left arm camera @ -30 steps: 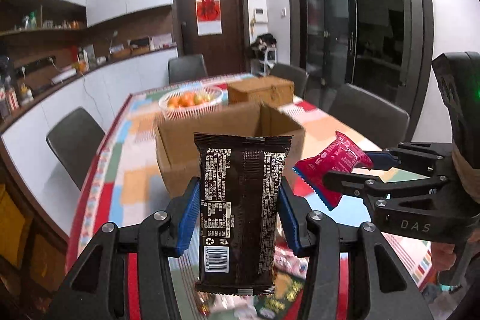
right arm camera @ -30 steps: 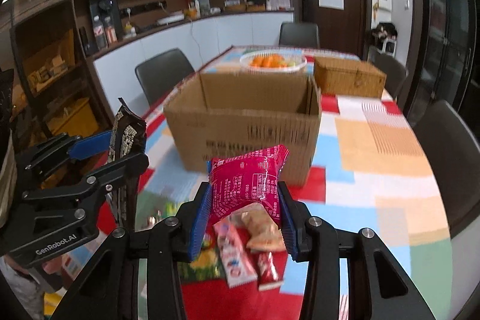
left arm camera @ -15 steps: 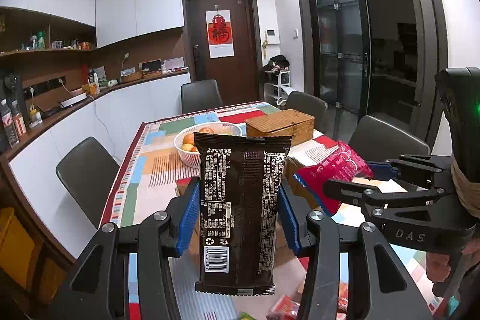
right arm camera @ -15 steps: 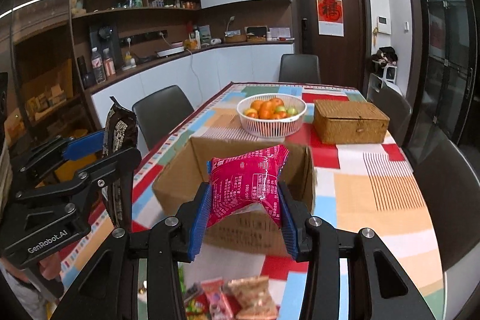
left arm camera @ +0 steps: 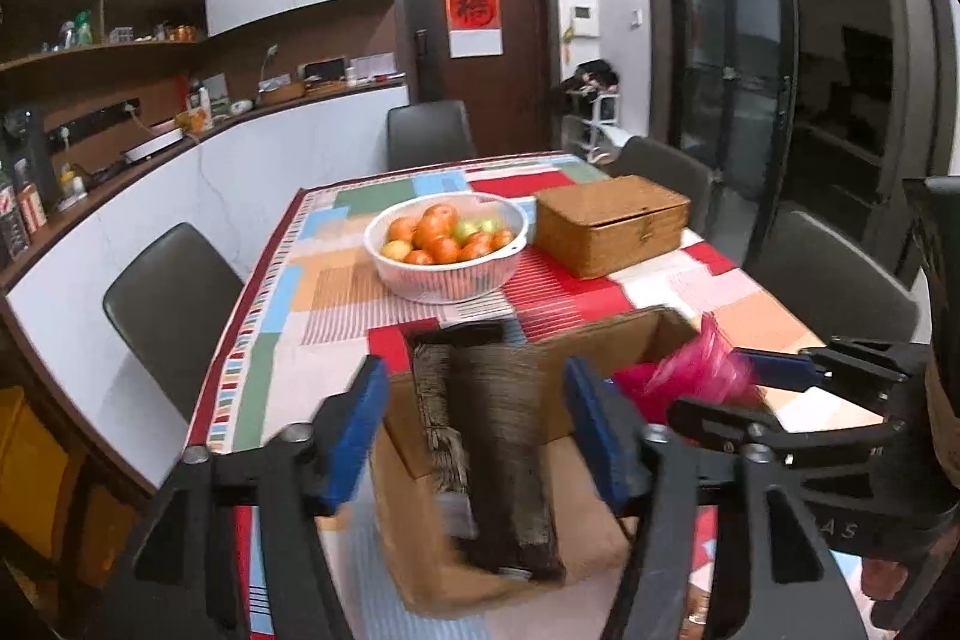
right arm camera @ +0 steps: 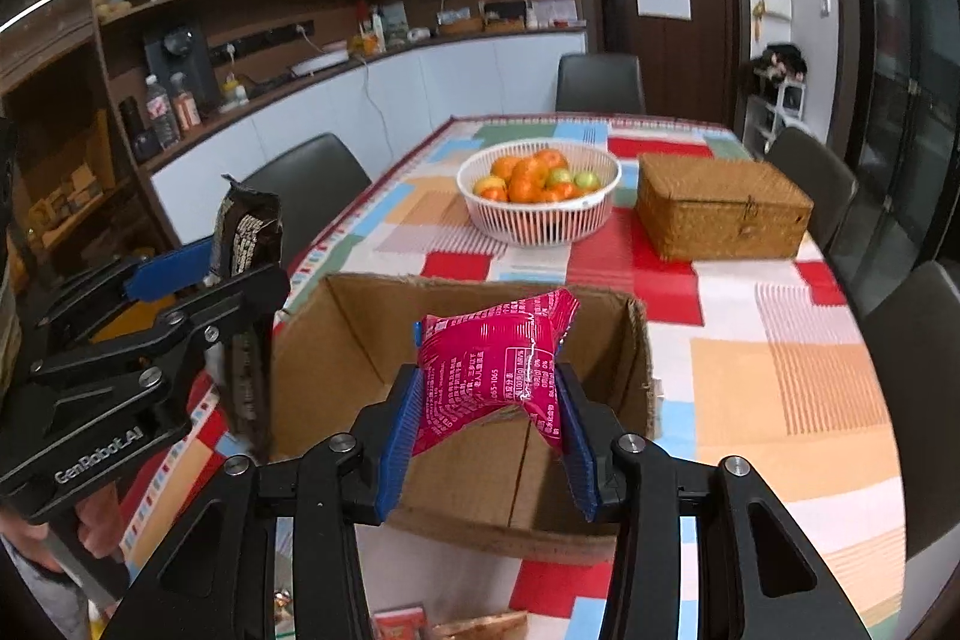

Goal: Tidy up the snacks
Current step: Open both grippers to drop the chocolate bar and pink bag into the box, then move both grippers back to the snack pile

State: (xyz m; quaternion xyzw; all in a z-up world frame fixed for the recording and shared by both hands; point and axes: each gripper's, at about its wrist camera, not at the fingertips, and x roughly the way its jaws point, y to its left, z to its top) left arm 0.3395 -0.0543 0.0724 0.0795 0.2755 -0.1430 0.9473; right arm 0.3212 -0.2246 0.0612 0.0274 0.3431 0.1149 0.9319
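On the left, the left gripper is seen with its jaws opening, and the blue pads stand apart from the dark brown snack bar between them. This long wrapper carries pale print and a crimped top edge; in the left wrist view it is blurred and hangs over the open cardboard box, with no pad pressing on it. In the right wrist view the same bar is seen upright beside the left wall of the box.

In the middle, the box is placed on a table covered by a patchwork cloth of red, blue, orange and white fields.

To the right, the right gripper is held above the box. Its jaws are opening too, but the pads are touching both sides of the magenta snack packet, a puffy pouch with white print and a creased middle. Behind the box, a white basket of fruit and a woven lidded box are standing side by side.
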